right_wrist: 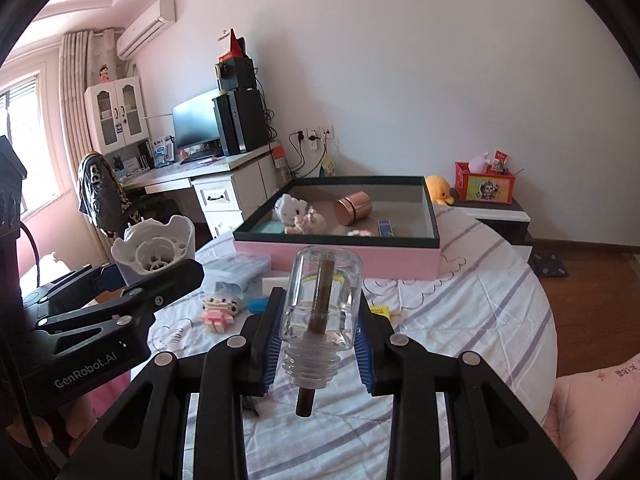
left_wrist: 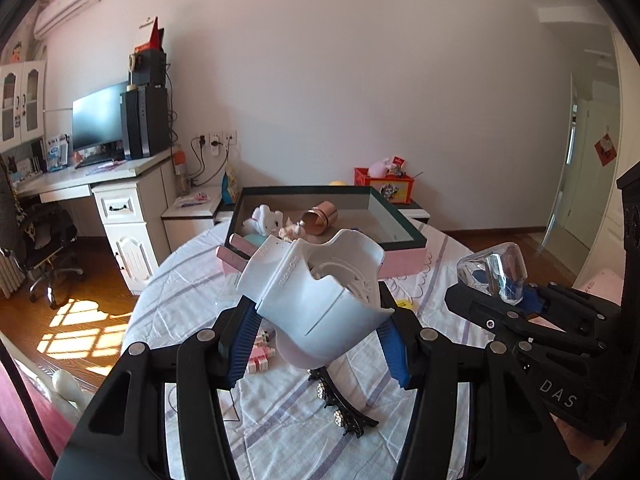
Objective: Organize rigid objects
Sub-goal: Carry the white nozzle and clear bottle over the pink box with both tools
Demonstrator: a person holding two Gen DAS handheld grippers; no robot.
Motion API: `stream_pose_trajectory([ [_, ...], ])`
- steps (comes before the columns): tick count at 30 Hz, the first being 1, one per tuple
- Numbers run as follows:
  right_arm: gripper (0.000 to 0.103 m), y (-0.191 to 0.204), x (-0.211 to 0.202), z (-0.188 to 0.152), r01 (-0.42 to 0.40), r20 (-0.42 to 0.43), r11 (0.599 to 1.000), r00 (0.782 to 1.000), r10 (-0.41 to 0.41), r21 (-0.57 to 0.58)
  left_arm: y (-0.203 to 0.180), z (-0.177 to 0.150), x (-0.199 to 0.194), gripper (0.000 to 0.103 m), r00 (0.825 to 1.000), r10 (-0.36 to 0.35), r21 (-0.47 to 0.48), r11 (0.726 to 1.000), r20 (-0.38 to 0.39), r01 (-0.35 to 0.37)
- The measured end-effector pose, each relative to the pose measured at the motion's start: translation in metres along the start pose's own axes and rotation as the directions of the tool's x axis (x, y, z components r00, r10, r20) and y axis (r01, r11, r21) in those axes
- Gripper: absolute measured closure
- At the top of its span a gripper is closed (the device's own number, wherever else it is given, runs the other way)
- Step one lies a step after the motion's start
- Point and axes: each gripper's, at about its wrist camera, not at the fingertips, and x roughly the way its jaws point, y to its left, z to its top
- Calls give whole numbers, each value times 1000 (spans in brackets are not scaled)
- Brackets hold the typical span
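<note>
My left gripper (left_wrist: 318, 320) is shut on a white plastic cup-shaped part (left_wrist: 316, 300) and holds it above the bed; the part also shows in the right wrist view (right_wrist: 154, 250). My right gripper (right_wrist: 318, 330) is shut on a clear glass bottle (right_wrist: 322, 300) with a dark stick through it, held mouth toward the camera; the bottle also shows in the left wrist view (left_wrist: 492, 276). A pink box with a dark rim (right_wrist: 336, 254) lies ahead on the bed (right_wrist: 460, 320), holding a copper tin (right_wrist: 354, 208), a white plush cat (right_wrist: 290, 208) and small items.
On the striped sheet lie a black jewelled hair clip (left_wrist: 342, 408), a pink block figure (right_wrist: 218, 312), a clear plastic box (right_wrist: 236, 272) and a yellow tag (right_wrist: 380, 312). A desk (right_wrist: 208, 172) stands left, a low cabinet with a red box (right_wrist: 484, 184) behind.
</note>
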Motion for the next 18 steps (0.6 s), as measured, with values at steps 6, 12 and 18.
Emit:
stream_pose_trajectory([
  [6,70,29,-23,18,-12,56,998,998,16,-65,4,11,-27,48,998,26,2,1000,59,-26],
  [12,70,41,-25,23,-12,63,996,998,17,-90,7,11,-37,48,997,38,1,999,72,-39],
  [18,70,38,-14,28,-6,52,995,999,11,-104,6,20,-21,48,998,38,19,999,59,-39],
])
